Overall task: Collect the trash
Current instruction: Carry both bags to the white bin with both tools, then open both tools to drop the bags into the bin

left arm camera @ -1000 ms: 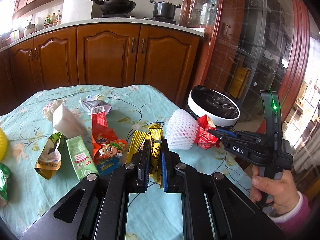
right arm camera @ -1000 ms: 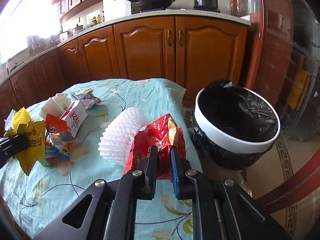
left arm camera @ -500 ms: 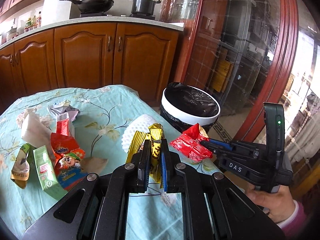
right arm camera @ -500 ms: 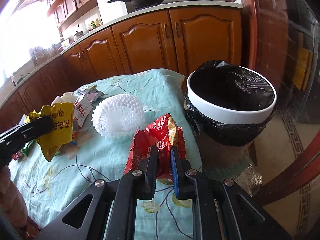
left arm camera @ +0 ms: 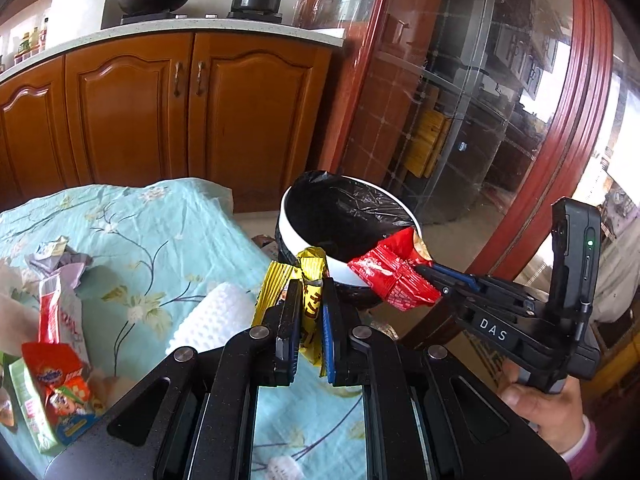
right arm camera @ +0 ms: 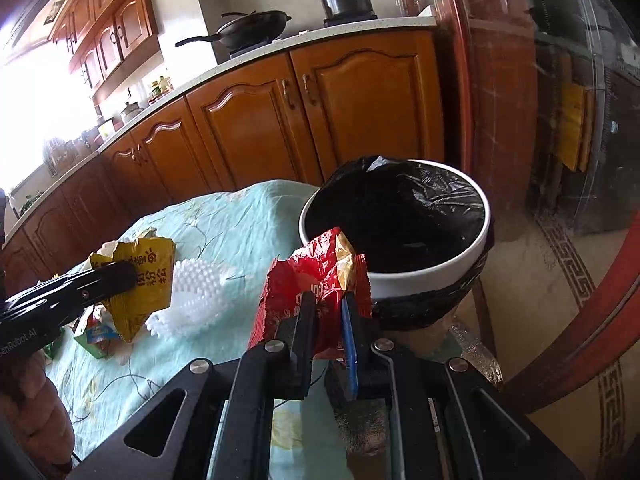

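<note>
My left gripper [left arm camera: 307, 292] is shut on a yellow wrapper [left arm camera: 310, 268] and holds it above the table's right edge; the wrapper also shows in the right wrist view [right arm camera: 138, 280]. My right gripper [right arm camera: 328, 304] is shut on a red wrapper [right arm camera: 316, 280] and holds it at the near rim of the trash bin [right arm camera: 424, 276]. In the left wrist view the red wrapper [left arm camera: 394, 274] overlaps the rim of the bin [left arm camera: 292, 236], which is white with a black bag liner and stands on the floor beside the table.
On the floral tablecloth [left arm camera: 168, 224] lie a white foam net [left arm camera: 212, 316], a red and white packet [left arm camera: 60, 312], a cartoon snack bag [left arm camera: 60, 392] and crumpled paper [left arm camera: 60, 252]. Wooden cabinets [left arm camera: 160, 108] stand behind; a glass cabinet [left arm camera: 500, 100] stands at right.
Both grippers have moved right, off the table toward the bin, each carrying its wrapper. The red wrapper now reaches the bin's rim.
</note>
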